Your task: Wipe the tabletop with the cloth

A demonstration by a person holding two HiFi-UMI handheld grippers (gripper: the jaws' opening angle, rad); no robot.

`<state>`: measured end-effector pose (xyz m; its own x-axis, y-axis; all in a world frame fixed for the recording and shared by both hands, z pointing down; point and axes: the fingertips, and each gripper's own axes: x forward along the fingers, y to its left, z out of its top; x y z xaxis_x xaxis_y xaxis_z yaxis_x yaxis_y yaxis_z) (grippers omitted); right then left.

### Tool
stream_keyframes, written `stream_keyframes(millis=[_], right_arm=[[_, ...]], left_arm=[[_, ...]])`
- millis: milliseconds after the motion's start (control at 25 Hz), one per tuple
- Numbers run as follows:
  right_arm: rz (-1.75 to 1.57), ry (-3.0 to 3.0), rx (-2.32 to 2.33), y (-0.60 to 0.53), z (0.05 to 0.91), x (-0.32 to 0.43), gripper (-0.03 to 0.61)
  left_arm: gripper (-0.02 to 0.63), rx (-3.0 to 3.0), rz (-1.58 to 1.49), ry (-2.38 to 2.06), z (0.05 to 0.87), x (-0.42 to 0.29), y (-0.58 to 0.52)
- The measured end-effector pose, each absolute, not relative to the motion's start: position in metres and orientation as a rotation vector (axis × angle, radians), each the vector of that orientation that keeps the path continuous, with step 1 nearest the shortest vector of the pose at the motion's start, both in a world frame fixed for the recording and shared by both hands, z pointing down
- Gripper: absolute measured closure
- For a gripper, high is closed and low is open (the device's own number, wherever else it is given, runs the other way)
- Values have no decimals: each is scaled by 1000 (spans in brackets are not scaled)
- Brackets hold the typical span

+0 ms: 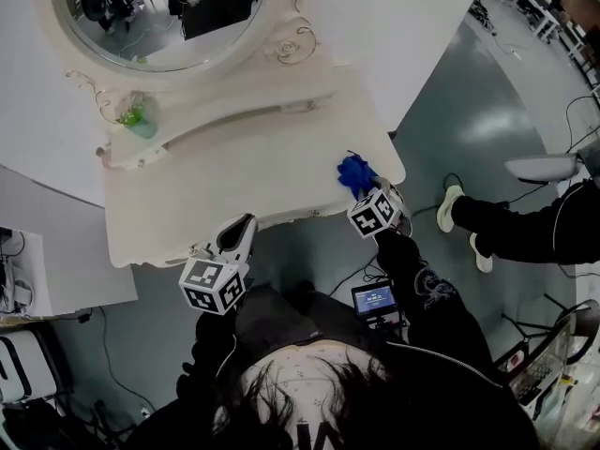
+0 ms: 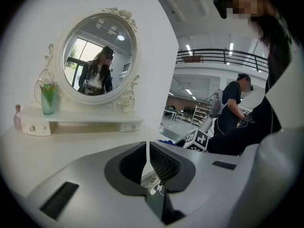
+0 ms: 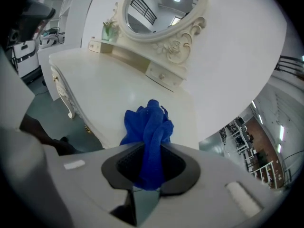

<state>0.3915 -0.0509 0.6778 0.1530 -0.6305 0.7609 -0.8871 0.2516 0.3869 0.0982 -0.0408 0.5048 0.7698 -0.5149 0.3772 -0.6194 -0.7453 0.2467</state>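
Note:
A bunched blue cloth (image 3: 150, 127) (image 1: 355, 173) rests on the right front corner of the cream dressing tabletop (image 1: 244, 172), and my right gripper (image 3: 151, 167) (image 1: 370, 193) is shut on it. My left gripper (image 2: 147, 161) (image 1: 239, 237) hangs at the table's front edge, left of the cloth, with its jaws nearly touching and nothing between them. In the left gripper view the cloth shows only as a blue sliver beside the right gripper's marker cube (image 2: 197, 139).
An oval mirror (image 1: 164, 12) on a raised shelf (image 1: 216, 125) lines the back of the table. A green vase (image 1: 139, 120) stands on the shelf's left end. A seated person's legs (image 1: 506, 223) lie to the right. A white wall backs the table.

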Motion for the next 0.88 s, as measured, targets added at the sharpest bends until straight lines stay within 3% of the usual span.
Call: stream_keyframes(millis=[360,880], right_arm=[[402,-1426,1540,-31,681,483,491],[455,-1465,1640,-28,679,497,492]], left_arm=[[612,2625,454,-852,503,113,-35],[612,2583,555,-873,515,99,-25]])
